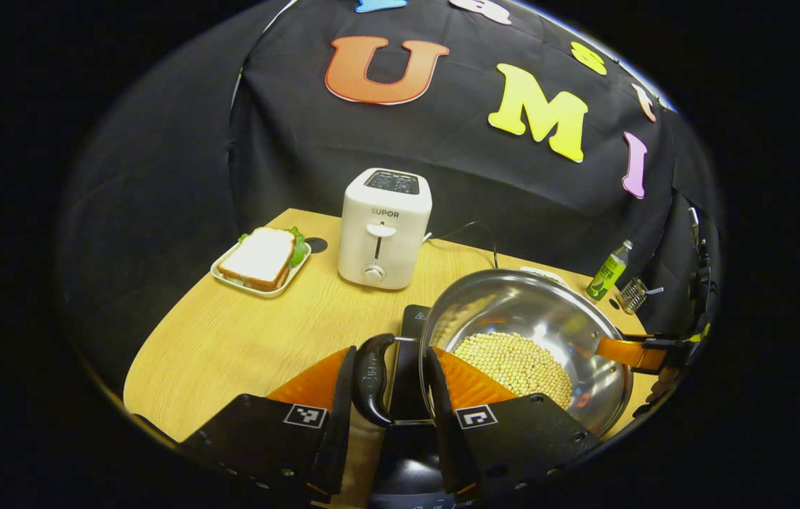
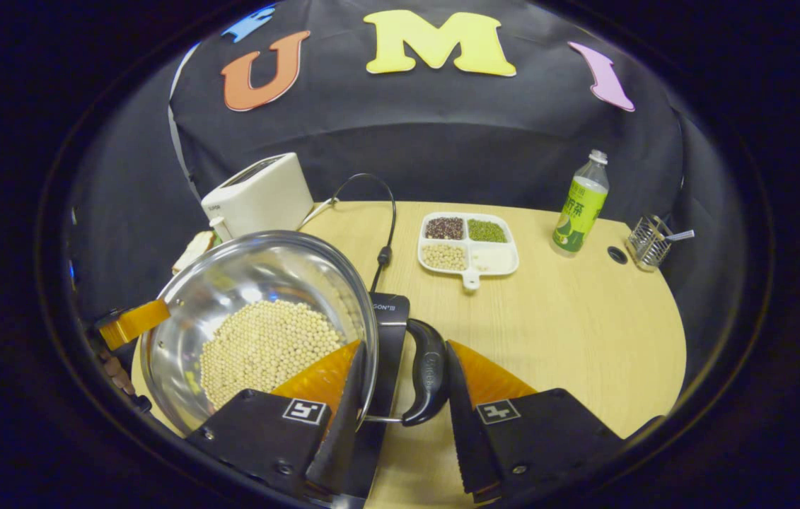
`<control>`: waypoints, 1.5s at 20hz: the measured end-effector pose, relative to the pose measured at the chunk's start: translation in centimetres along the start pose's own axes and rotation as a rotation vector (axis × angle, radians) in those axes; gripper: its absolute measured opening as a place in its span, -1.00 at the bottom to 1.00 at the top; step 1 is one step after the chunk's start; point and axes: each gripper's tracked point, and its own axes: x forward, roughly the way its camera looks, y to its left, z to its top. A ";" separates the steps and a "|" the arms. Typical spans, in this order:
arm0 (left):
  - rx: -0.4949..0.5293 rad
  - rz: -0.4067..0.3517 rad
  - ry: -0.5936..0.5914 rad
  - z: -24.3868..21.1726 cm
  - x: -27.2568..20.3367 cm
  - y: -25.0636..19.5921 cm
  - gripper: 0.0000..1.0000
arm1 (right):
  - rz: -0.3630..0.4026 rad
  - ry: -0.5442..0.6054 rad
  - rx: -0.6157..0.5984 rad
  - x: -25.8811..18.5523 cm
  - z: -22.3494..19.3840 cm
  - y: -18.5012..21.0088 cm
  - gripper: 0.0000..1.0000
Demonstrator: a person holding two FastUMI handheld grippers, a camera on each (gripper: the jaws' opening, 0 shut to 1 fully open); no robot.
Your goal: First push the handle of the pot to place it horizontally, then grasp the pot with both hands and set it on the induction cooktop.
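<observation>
Straddling one black side handle (image 1: 371,379) of the single steel pot (image 1: 548,318), the left gripper (image 1: 389,396) has one finger outside the handle and one inside the rim, jaws narrow, though whether both press I cannot tell; the right gripper (image 2: 403,392) straddles the other handle (image 2: 428,382) likewise. Inside the pot lies one heap of pale beans (image 2: 265,346), and under it one black induction cooktop (image 2: 389,332). Beyond stand one white toaster (image 1: 384,227), one sandwich plate (image 1: 262,260), one four-part tray (image 2: 468,242), one green bottle (image 2: 580,205) and one wire holder (image 2: 648,242) on the wooden table (image 2: 569,325).
</observation>
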 end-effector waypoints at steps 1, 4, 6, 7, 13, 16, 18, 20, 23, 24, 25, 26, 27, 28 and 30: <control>0.012 0.002 -0.016 0.2 0.0 0.0 0.03 | -0.001 -0.008 -0.004 0.0 0.0 0.0 0.25; 0.031 0.002 -0.046 0.4 0.1 0.2 0.04 | 0.004 -0.034 0.016 0.0 0.1 0.0 0.25; 0.011 0.000 -0.046 0.3 0.1 0.0 0.07 | 0.008 -0.053 0.021 -0.1 0.2 0.0 0.28; 0.012 0.001 -0.045 0.4 0.1 0.0 0.09 | 0.010 -0.064 0.020 -0.1 0.2 -0.1 0.28; -0.005 0.019 -0.042 0.6 0.1 0.1 0.12 | 0.035 -0.104 0.044 -0.4 0.6 -0.2 0.36; -0.015 0.031 -0.039 0.7 -0.1 0.0 0.16 | 0.049 -0.200 0.054 -1.5 2.5 -0.8 0.36; -0.031 0.040 -0.045 1.0 -0.1 0.0 0.16 | 0.036 -0.235 0.080 -2.4 3.1 -2.0 0.60; -0.027 0.055 -0.079 1.7 -0.3 0.3 0.21 | 0.050 -0.242 0.102 -3.3 3.1 -2.4 0.75; -0.033 0.075 -0.143 3.2 -1.6 0.5 0.46 | 0.047 -0.266 0.109 -5.3 3.0 -3.5 0.80; -0.032 0.090 -0.148 3.2 -2.2 0.6 0.92 | 0.068 -0.277 0.093 -6.1 3.0 -3.4 0.84; -0.023 0.109 -0.144 2.9 -2.9 0.6 0.89 | 0.080 -0.291 0.085 -7.0 2.9 -3.3 0.83; -0.010 0.121 -0.154 2.9 -3.6 0.5 0.89 | 0.076 -0.307 0.082 -7.8 2.9 -3.6 0.89; 0.007 0.118 -0.164 3.0 -4.3 -0.1 0.90 | 0.068 -0.330 0.076 -8.7 3.0 -4.0 0.90; 0.022 0.119 -0.175 2.8 -5.1 -0.6 0.90 | 0.057 -0.355 0.068 -9.7 3.1 -4.3 0.89; 0.037 0.112 -0.207 2.9 -7.0 -1.8 0.92 | 0.051 -0.393 0.031 -11.6 2.7 -4.4 0.89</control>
